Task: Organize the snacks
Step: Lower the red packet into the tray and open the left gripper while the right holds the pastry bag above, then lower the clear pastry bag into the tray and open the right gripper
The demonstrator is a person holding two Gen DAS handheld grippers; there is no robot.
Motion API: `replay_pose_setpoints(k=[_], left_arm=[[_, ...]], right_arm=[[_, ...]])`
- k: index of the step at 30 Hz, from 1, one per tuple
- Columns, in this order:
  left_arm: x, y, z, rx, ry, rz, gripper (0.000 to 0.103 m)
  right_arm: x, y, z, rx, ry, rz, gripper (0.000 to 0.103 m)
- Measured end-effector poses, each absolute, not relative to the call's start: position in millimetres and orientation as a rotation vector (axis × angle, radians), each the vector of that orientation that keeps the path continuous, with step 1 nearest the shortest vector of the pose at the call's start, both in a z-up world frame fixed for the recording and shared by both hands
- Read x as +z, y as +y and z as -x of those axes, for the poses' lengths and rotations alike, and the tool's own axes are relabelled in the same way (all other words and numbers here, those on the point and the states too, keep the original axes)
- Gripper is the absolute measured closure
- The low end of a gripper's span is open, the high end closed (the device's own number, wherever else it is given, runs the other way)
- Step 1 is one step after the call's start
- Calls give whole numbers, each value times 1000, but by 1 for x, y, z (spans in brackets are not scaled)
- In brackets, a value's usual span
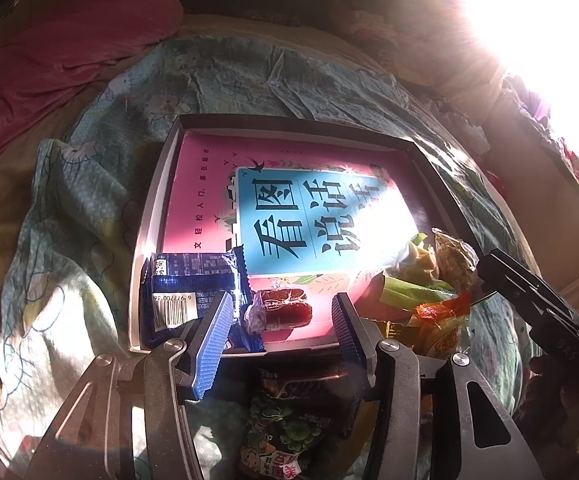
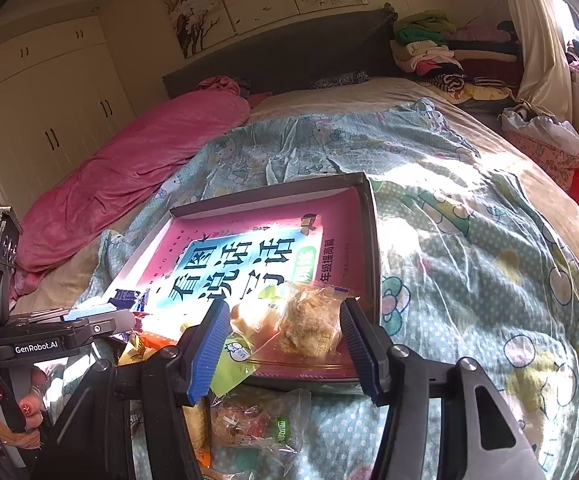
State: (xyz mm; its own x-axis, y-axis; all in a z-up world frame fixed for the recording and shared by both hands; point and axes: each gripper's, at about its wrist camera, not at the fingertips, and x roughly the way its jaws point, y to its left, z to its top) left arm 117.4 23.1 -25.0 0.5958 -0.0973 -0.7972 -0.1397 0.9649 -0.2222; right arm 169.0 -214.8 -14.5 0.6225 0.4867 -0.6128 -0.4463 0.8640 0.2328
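Red candy [image 1: 285,307] lies in tray [image 1: 149,216] btwn open left jaws.

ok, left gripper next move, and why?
Probably lift the left gripper clear and go for another snack. Its fingers stand apart either side of the small red candy, not pressing it; the candy lies inside the box beside the blue wrapper. More packets, such as the green-pea bag, sit outside the box.

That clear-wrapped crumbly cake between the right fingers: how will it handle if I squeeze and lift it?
The crumbly cake looks fragile; a hard squeeze would likely crush it. Its clear film looks glossy, so probably slippery. It seems light, and may slide on the book if nudged.
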Motion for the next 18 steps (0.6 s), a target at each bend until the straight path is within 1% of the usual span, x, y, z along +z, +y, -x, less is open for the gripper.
replay_pose_setpoints(k=[2, 3, 4, 8, 18], left_arm=[[-23, 25, -116, 30, 928, 277, 48], [-21, 26, -115, 33, 923, 277, 47], [-20, 27, -113, 34, 919, 278, 45], [-14, 29, -109, 30, 903, 277, 39], [-5, 23, -98, 13, 875, 250, 34]], right_arm=[[-12, -215, -167, 542, 707, -61, 44], [-10, -215, -166, 544, 700, -62, 42], [-9, -215, -165, 545, 693, -62, 41], [-6, -214, -164, 550, 678, -53, 41], [-4, -213, -162, 549, 666, -42, 40]])
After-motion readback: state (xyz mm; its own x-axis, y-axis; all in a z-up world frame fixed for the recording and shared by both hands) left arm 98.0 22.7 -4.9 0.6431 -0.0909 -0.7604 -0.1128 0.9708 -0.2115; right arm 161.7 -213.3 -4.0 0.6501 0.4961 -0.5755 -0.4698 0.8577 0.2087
